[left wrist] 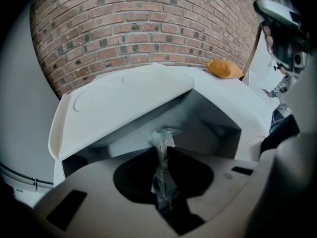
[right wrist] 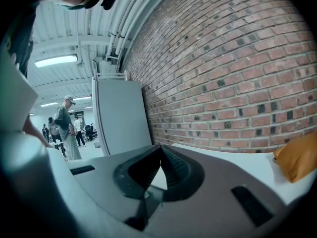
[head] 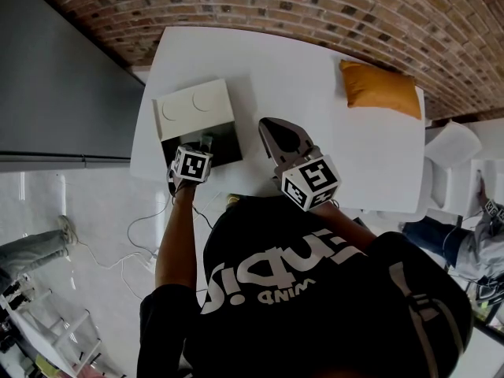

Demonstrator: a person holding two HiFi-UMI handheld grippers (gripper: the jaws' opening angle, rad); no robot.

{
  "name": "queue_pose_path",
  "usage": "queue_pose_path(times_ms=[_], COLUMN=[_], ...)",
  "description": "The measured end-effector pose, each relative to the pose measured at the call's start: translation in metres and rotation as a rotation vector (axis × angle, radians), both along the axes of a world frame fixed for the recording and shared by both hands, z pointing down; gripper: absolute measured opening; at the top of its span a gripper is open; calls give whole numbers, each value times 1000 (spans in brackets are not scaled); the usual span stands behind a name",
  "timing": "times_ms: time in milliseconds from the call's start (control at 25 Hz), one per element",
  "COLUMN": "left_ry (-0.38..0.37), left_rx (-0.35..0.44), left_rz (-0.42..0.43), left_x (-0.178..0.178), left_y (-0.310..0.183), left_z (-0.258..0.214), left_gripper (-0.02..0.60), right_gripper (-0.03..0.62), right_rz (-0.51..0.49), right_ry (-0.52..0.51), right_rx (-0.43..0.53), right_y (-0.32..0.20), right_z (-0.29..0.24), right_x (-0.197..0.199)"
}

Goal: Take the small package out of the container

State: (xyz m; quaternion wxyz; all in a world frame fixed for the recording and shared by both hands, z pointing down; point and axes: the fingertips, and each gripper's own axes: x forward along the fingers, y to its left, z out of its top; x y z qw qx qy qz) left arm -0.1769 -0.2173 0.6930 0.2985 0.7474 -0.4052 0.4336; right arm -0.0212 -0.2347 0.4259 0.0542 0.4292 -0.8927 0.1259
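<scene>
The left forearm (head: 175,235) stretches forward to the left hand-held gripper (head: 205,143). Its jaws pinch the clear package (left wrist: 163,138) at the near edge of the open container (head: 193,105), on the counter (head: 299,77). Just beside it, the right hand-held gripper (right wrist: 160,150) hovers above the counter, jaws closed and empty. An orange cushion (head: 379,89) lies farther back.

Bright, even indoor light, with heavy fisheye bending.
Lit from a ceiling strip (right wrist: 55,60) overhead; soft shade inside the container (head: 224,142); mild glare off the white table (head: 276,69); black vignette in gripper-view corners; clear small package (left wrist: 161,172) slightly blurred up close.
</scene>
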Motion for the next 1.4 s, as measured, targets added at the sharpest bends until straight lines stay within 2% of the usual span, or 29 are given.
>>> queue_pose_path(times_ms=[320,480,640,1400], left_ry=[4,49,61,191], left_rx=[22,46,66,255], left_rz=[-10,-35,-54,-132], left_x=[-6,-3,-4,8], left_y=[3,2,4,2], left_z=[-15,-27,-38,-115], left_gripper=[54,48,44,41], right_gripper=[0,0,0,0], right_rz=[-9,-16,-15,-33], right_ry=[-1,0,0,13], right_rx=[-5,-6,-8,-20], right_y=[0,1,2,7], right_z=[2,2,3,11], right_x=[-1,-4,-3,-3])
